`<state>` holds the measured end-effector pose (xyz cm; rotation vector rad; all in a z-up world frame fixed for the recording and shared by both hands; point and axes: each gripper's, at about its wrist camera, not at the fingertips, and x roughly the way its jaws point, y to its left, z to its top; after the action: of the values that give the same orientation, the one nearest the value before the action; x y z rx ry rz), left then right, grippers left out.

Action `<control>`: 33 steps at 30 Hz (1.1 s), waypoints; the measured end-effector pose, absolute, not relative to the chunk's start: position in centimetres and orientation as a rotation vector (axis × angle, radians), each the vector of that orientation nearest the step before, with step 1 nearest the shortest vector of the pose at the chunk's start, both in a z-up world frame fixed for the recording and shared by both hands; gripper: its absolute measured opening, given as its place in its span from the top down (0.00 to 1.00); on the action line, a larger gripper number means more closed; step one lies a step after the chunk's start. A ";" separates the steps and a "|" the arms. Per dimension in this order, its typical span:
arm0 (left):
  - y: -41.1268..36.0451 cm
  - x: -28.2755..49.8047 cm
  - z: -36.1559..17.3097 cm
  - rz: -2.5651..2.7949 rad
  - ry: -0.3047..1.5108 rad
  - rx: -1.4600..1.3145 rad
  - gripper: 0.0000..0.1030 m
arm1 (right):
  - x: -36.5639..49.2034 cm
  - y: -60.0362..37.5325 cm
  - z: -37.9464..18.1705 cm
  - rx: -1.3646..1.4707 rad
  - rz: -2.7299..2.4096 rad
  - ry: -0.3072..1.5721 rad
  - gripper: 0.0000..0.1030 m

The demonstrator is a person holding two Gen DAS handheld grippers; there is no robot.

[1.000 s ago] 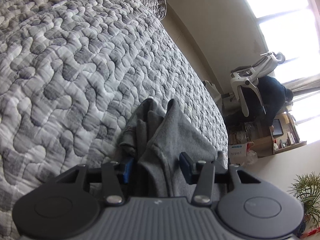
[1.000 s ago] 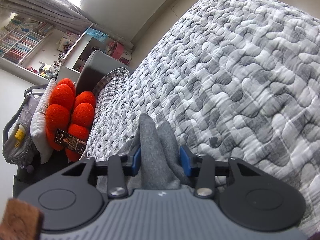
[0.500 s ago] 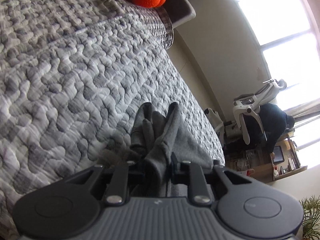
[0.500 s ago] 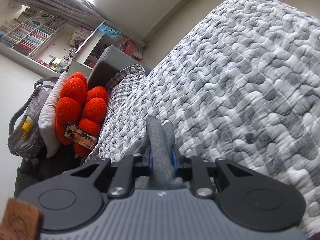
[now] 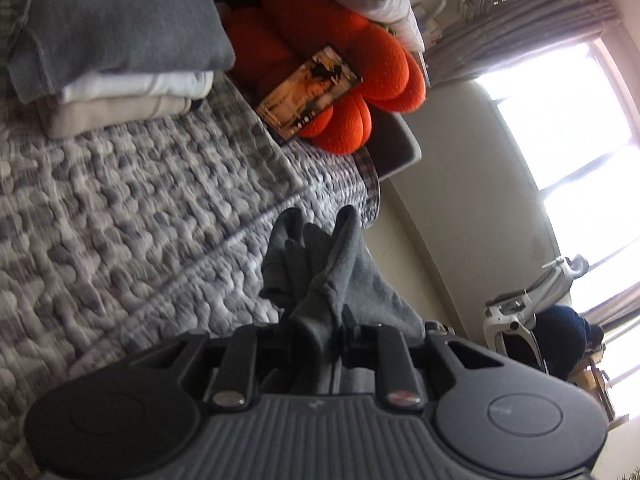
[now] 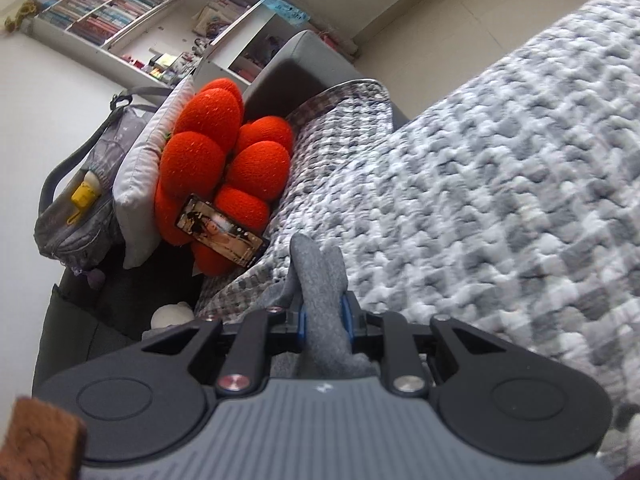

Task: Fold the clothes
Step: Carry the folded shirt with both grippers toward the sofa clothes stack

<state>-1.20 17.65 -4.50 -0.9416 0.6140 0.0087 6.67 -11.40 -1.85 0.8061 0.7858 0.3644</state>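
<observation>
The left hand-held gripper (image 5: 316,326) is closed narrowly on a bunched fold of the grey garment (image 5: 340,276), whose cloth sticks up past the fingertips in 2 peaks above the quilted bed (image 5: 132,216). The right hand-held gripper (image 6: 324,316) likewise pinches another gathered part of the grey garment (image 6: 320,276) between its blue pads (image 6: 303,322), the fabric standing up between them over the bed (image 6: 500,200). At the head of the bed lies a stack of 3 folded clothes (image 5: 112,52), grey on white on beige. Beside it sits an orange flower-shaped cushion (image 5: 344,76) with a flat printed card (image 5: 308,92) leaning on it.
</observation>
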 end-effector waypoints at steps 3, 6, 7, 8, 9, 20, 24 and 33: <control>19.7 -1.2 -3.9 0.055 0.551 -0.956 0.81 | 8.6 -8.7 -1.0 0.772 0.420 0.786 0.80; 21.5 -1.3 -2.9 0.103 0.482 -0.962 0.81 | 10.5 -6.3 -0.1 0.751 0.486 0.783 0.80; 22.0 -1.3 -2.7 0.120 0.461 -0.961 0.81 | 11.2 -5.4 0.3 0.742 0.512 0.779 0.80; 22.6 -1.4 -2.4 0.137 0.438 -0.960 0.81 | 11.9 -4.4 0.7 0.730 0.541 0.775 0.80; 23.3 -1.5 -2.1 0.155 0.413 -0.959 0.81 | 12.4 -3.4 1.1 0.717 0.568 0.771 0.80; 29.6 -2.5 -0.4 0.339 0.172 -0.964 0.81 | 18.2 7.8 4.1 0.614 0.846 0.748 0.80; 31.0 -2.6 -0.4 0.404 0.108 -0.963 0.81 | 20.1 11.6 4.9 0.607 0.934 0.745 0.81; 32.3 -2.9 -1.1 0.554 -0.012 -0.947 0.81 | 24.0 19.1 4.6 0.549 1.098 0.757 0.83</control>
<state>-2.85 32.35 -1.14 -0.9467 -0.0121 0.5544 23.99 19.11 4.64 0.5493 0.7575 1.0982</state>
